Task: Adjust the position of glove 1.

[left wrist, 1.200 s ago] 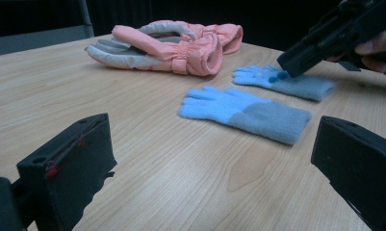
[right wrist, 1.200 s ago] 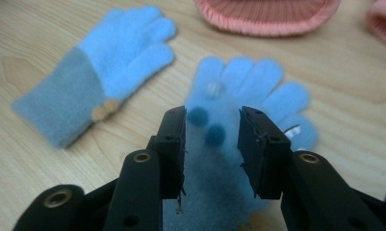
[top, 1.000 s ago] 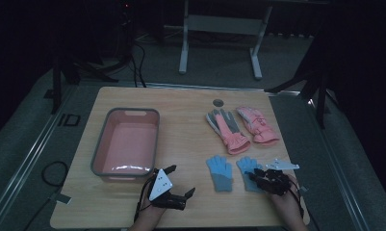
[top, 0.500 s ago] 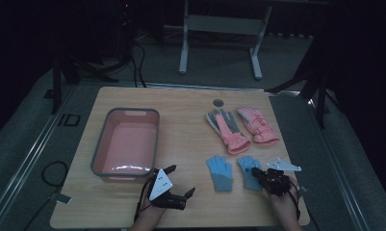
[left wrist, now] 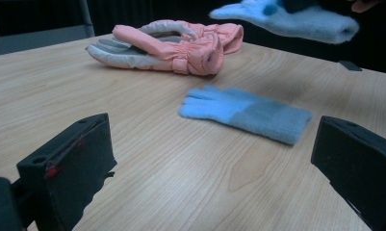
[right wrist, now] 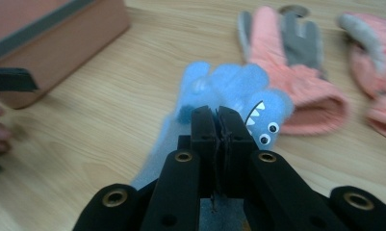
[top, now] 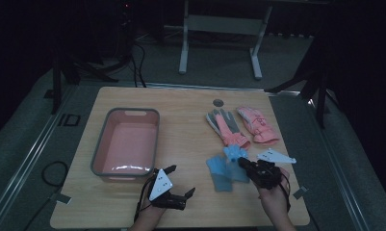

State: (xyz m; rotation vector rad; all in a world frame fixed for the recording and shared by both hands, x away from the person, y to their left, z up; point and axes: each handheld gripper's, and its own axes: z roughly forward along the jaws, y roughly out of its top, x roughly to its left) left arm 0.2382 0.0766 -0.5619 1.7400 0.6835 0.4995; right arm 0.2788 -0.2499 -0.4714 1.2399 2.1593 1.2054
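The right gripper [right wrist: 217,113] pinches a blue glove [right wrist: 229,86] clear of the table [top: 190,120], probably bound for the pink bin [top: 154,115] at left.

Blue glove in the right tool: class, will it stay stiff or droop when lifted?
The blue glove probably droops: it looks like soft fleece. Likely light, since the right tool lifts it by one small pinch. Unlikely to slip.
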